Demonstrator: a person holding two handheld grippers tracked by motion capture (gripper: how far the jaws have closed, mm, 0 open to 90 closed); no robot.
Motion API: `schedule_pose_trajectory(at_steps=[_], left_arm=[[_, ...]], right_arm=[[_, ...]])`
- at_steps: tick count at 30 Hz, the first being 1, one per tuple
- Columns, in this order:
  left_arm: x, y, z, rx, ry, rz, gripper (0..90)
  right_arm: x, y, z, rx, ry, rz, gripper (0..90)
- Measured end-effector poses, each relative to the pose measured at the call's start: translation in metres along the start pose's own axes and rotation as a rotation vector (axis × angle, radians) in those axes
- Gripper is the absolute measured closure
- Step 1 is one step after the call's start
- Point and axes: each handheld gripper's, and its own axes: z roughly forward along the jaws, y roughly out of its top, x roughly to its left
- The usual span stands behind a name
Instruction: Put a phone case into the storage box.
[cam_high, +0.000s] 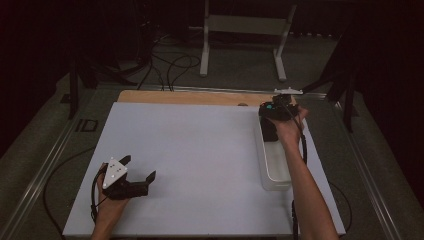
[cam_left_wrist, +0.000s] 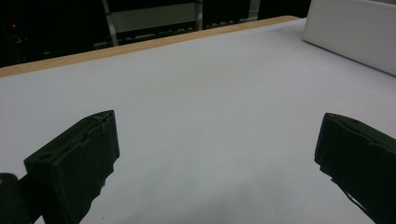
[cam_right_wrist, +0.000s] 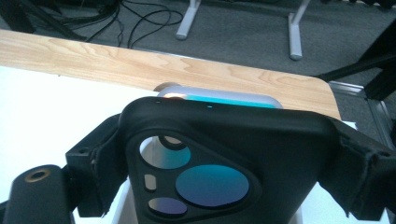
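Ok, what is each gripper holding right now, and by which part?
The right gripper clamps a black phone case by its two long side edges, near the camera cutout. The left gripper is open over the white mat, holding nothing.

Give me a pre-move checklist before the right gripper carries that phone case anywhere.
1. Right gripper shut on the phone case: ok, jaws press both its sides.
2. Case sits square in the jaws: ok.
3. Case lifted free of the white bin: cannot tell.
4. Left gripper open and holding nothing: ok.
5. Left gripper away from the bin: ok.
6. White mat between the grippers bare: ok.
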Motion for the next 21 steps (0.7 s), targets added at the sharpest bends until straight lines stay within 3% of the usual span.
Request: schedule_pose_trajectory(at_steps=[4,13,19,21], left_arm=[[0.000,0.000,0.000,0.002,-0.001,0.001,0.6],[-0.001,0.000,0.000,0.005,-0.005,0.001,0.6],[0.000,0.000,0.000,0.002,-0.004,0.000,0.6],[0.001,0.000,0.000,0.001,-0.003,-0.004,0.6]], right_arm=[[-0.002,0.001,0.000,-0.015,0.016,0.014,9.3],[-0.005,0.003,-0.004,-0.043,0.004,0.019,8.7],[-0.004,0.002,-0.012,-0.063,0.040,0.018,8.8],[-0.002,0.001,-0.020,-0.066,0.073,-0.004,8.7]])
